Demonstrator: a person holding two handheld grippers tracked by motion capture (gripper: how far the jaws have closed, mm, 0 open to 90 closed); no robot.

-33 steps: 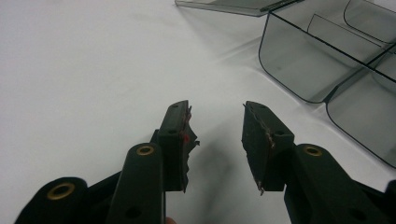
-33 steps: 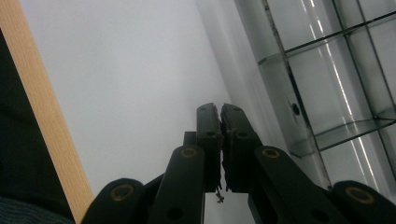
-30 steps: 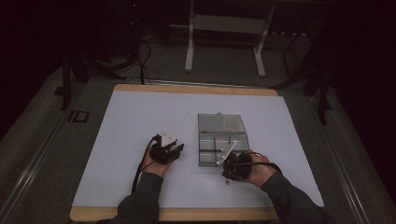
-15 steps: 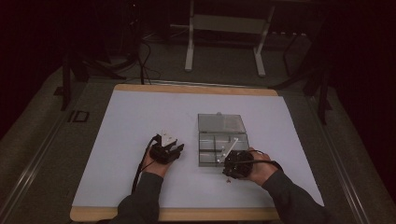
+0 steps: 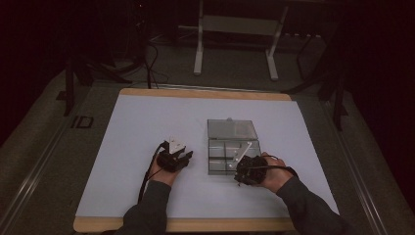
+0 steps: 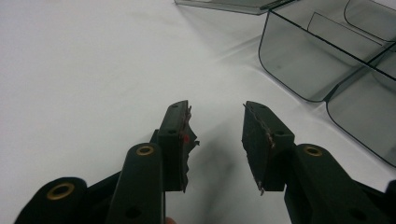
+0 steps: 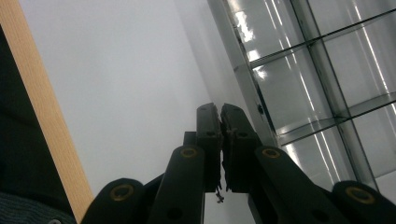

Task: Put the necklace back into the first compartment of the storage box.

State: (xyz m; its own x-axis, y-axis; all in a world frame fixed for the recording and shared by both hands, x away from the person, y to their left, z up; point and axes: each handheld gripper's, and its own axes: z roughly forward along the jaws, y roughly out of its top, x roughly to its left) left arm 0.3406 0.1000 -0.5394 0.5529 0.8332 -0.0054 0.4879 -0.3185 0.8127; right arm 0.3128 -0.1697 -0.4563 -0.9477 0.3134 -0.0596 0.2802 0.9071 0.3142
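The clear box (image 5: 234, 156) sits right of the worktop's (image 5: 147, 122) middle, toward the near edge, its lid (image 5: 232, 129) laid open behind it. It looks light, stiff, slick and easily cracked; the thin walls and dividers offer the best hold. Left tool (image 6: 215, 140) gapes open and empty beside it; right tool (image 7: 220, 140) is closed on nothing at the near wall.

Clear box (image 6: 327, 60) cut off by frame edge.
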